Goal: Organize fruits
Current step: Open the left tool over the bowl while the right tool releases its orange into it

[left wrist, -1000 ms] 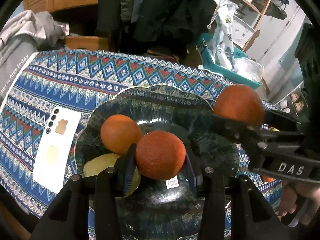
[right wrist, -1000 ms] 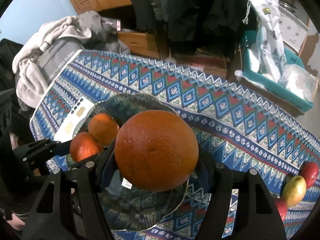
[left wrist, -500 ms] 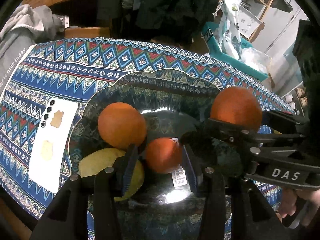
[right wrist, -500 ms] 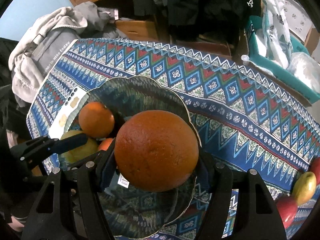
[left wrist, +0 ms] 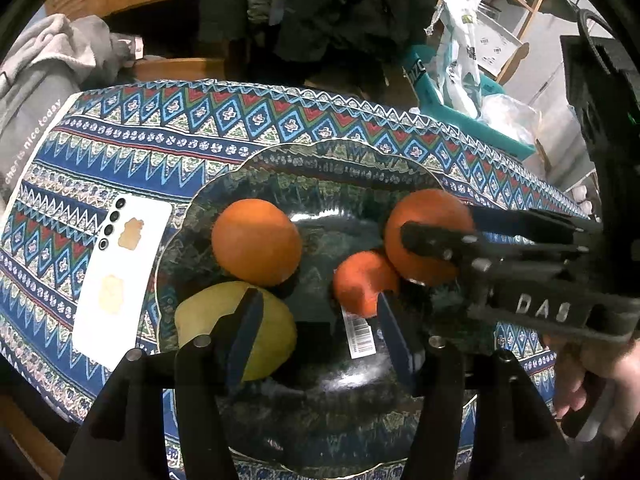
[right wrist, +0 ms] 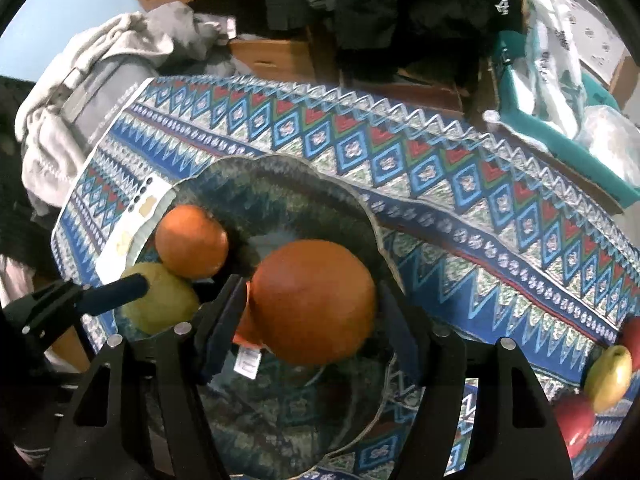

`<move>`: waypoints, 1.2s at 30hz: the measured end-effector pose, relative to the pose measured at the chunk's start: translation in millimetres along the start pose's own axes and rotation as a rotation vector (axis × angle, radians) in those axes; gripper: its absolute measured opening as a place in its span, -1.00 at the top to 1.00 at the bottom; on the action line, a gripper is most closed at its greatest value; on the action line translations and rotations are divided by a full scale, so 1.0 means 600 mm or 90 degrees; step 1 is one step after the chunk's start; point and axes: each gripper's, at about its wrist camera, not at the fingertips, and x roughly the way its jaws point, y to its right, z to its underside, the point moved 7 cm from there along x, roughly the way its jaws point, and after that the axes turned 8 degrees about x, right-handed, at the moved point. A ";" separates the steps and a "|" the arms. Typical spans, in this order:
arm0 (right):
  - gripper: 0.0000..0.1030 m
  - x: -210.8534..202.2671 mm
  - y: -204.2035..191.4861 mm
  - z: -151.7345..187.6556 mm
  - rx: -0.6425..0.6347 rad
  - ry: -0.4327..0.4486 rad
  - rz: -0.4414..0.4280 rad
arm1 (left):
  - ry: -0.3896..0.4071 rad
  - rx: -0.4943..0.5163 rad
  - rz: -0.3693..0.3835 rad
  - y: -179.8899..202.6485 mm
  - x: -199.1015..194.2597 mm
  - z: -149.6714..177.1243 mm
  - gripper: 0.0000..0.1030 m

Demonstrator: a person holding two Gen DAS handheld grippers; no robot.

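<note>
Since the frame a second back, when the left tongs point(left wrist: 316, 320) pinched the small orange point(left wrist: 362, 282), that orange has come free: it now lies on the plate point(left wrist: 320, 168), centre of the left wrist frame, and the left tongs stand spread with the fruit just beyond their tips. Left drop: done.

Right tongs point(right wrist: 308, 312) have moved in over the plate in the same interval. A second ago the big orange point(right wrist: 314, 300) hung over the patterned cloth point(right wrist: 460, 200) beside the rim; now it sits over the middle of the plate. In the left wrist frame it touches or nearly touches the small orange, right of centre. Right tongs look to be easing off: the pad on the frame's right shows a sliver of gap, the left one sits close against the fruit. Cannot tell for certain whether the grip is released.

Already on the plate: another orange point(left wrist: 256, 242) at centre left and a yellow-green fruit point(left wrist: 236, 332) below it, the two touching. A white phone point(left wrist: 120, 276) lies on the cloth beside the plate's left rim.

Judgement: four fruits gathered once the big orange settles. More remain on the worktop, red and yellow ones point(right wrist: 608, 376) at the lower right edge of the right wrist frame, well apart from the plate. Round fruit may roll on the glossy surface when let go.
</note>
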 end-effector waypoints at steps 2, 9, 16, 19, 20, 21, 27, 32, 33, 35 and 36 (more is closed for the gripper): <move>-0.36 -0.006 0.002 -0.003 0.009 0.002 -0.013 | 0.001 -0.004 0.000 -0.003 -0.003 0.000 -0.17; -0.36 -0.025 -0.004 -0.007 0.001 0.019 -0.008 | 0.008 -0.003 0.005 0.005 -0.015 -0.003 -0.17; -0.36 -0.066 -0.010 -0.009 -0.015 0.043 0.009 | 0.023 0.013 0.009 0.024 -0.036 -0.006 -0.24; -0.36 -0.090 -0.010 -0.010 -0.020 0.058 0.020 | 0.035 0.019 0.017 0.033 -0.052 -0.010 -0.24; -0.36 -0.098 -0.008 -0.010 -0.021 0.063 0.026 | 0.042 0.022 0.018 0.038 -0.060 -0.013 -0.25; -0.36 -0.110 -0.005 -0.009 -0.022 0.070 0.034 | 0.046 0.026 0.017 0.041 -0.065 -0.014 -0.26; -0.41 -0.159 0.021 0.004 -0.011 0.089 0.057 | 0.065 0.047 0.025 0.067 -0.095 -0.018 -0.33; -0.41 -0.193 0.053 0.028 0.009 0.095 0.074 | 0.078 0.070 0.041 0.102 -0.115 -0.019 -0.34; -0.41 -0.200 0.060 0.033 0.012 0.096 0.078 | 0.079 0.075 0.042 0.109 -0.117 -0.018 -0.35; -0.41 -0.212 0.070 0.043 0.017 0.098 0.085 | 0.083 0.089 0.046 0.126 -0.123 -0.017 -0.40; -0.41 -0.220 0.078 0.049 0.021 0.100 0.089 | 0.084 0.095 0.046 0.133 -0.126 -0.016 -0.43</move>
